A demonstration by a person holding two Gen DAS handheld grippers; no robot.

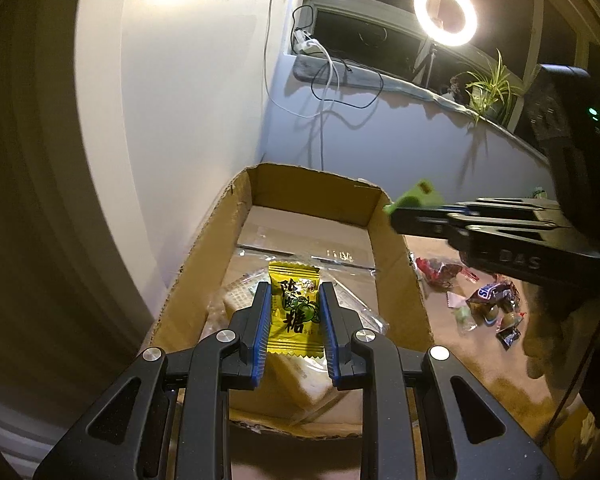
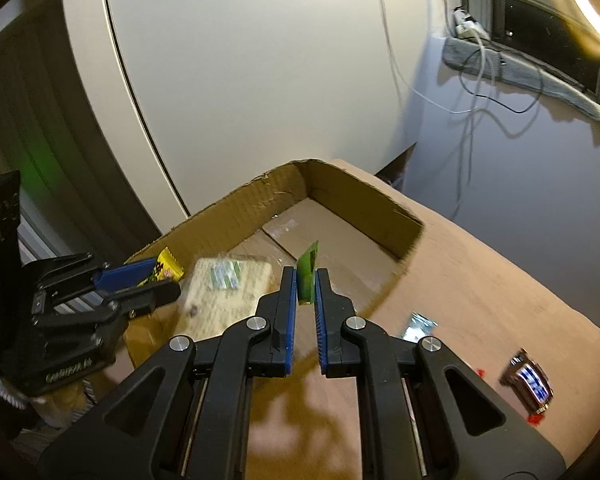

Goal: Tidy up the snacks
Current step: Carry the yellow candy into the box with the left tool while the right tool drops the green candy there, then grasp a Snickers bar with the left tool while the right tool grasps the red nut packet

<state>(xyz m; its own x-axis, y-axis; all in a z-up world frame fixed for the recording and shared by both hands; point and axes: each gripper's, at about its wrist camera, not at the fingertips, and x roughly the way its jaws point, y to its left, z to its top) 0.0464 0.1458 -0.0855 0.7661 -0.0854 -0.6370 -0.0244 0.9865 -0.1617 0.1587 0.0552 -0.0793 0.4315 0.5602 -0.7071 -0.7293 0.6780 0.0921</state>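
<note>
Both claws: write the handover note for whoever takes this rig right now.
Left claw: shut on the yellow candy packet with black characters, held above the open brown cardboard box.
Right claw: shut on a small green wrapped candy, near the box's rim.
Done: a clear-wrapped pale cracker pack lies in the box.
Left: drop both candies in, then collect the loose wrapped chocolates and candies on the brown tabletop.

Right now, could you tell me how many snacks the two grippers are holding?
2: a yellow candy in the left gripper, a green packet in the right gripper, both above the cardboard box.
</note>
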